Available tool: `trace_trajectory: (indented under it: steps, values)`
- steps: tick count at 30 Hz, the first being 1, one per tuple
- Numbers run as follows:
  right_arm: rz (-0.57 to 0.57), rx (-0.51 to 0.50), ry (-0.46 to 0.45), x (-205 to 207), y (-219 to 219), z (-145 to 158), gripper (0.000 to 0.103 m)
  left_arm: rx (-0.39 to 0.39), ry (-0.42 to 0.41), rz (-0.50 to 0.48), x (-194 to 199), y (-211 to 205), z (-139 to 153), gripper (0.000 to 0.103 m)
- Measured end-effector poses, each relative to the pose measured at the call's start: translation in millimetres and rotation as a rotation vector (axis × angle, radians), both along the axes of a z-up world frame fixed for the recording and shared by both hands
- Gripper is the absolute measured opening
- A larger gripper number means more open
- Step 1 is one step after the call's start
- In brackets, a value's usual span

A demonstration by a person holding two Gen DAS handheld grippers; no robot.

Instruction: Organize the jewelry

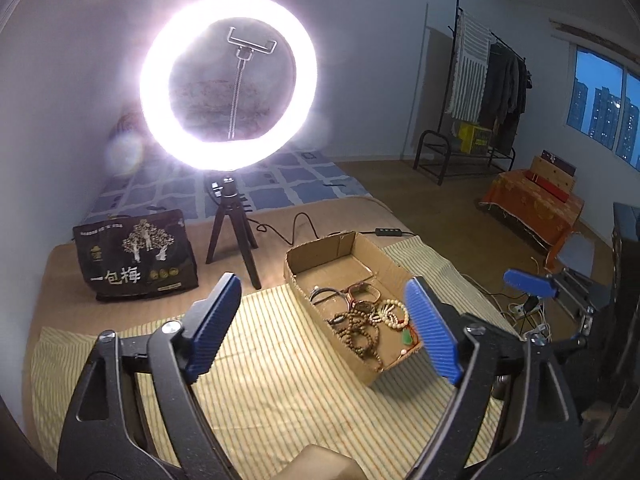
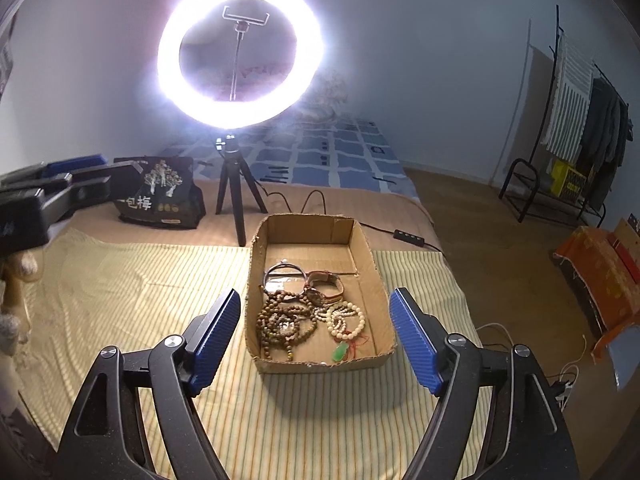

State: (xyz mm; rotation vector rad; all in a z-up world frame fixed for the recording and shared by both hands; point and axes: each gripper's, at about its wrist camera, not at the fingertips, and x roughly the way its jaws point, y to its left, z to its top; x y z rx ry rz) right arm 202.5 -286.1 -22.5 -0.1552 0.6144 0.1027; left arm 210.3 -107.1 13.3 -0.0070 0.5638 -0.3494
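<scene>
From the left wrist view, the left hand-held gripper (image 1: 324, 326) hangs with its blue pads spread wide and nothing between them, above a striped yellow cloth (image 1: 256, 384) laid over a bed (image 1: 64, 256). The cardboard box (image 1: 320, 252) sits on that cloth to the right of centre, and the jewelry lies heaped in its near half: brown bead strands (image 1: 360, 332), a pale bead bracelet (image 1: 394, 314), a green pendant (image 1: 407, 336) and a watch (image 1: 362, 292). Behind the box stands a lit ring light (image 1: 228, 80) on a small tripod, with a dark printed bag (image 1: 136, 254) to its left. One pad of the right hand-held gripper (image 1: 530, 283) shows at the right edge.

From the right wrist view, the right hand-held gripper (image 2: 316, 340) is likewise spread and empty, its pads flanking the near end of the cardboard box (image 2: 320, 364) without touching it. Inside lie the brown bead strands (image 2: 280, 320), pale bead bracelet (image 2: 346, 322), green pendant (image 2: 340, 354), watch (image 2: 326, 284) and a thin bangle (image 2: 284, 272). The left hand-held gripper (image 2: 72, 174) appears at the far left, its pads too edge-on to judge
</scene>
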Motion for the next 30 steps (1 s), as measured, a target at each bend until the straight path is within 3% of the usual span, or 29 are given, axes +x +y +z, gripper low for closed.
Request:
trace_trajectory:
  steps: [18,22,30]
  values:
    - [-0.024,0.007,-0.056,-24,-2,5,0.08,0.061,-0.03,0.003,-50,13,-15,0.095]
    - [-0.041,-0.006,-0.086,-30,-4,7,0.08,0.086,-0.053,0.014,-57,14,-16,0.102]
    - [-0.041,-0.03,-0.059,-26,-4,-1,0.081,0.16,-0.063,0.034,-59,8,-20,0.102]
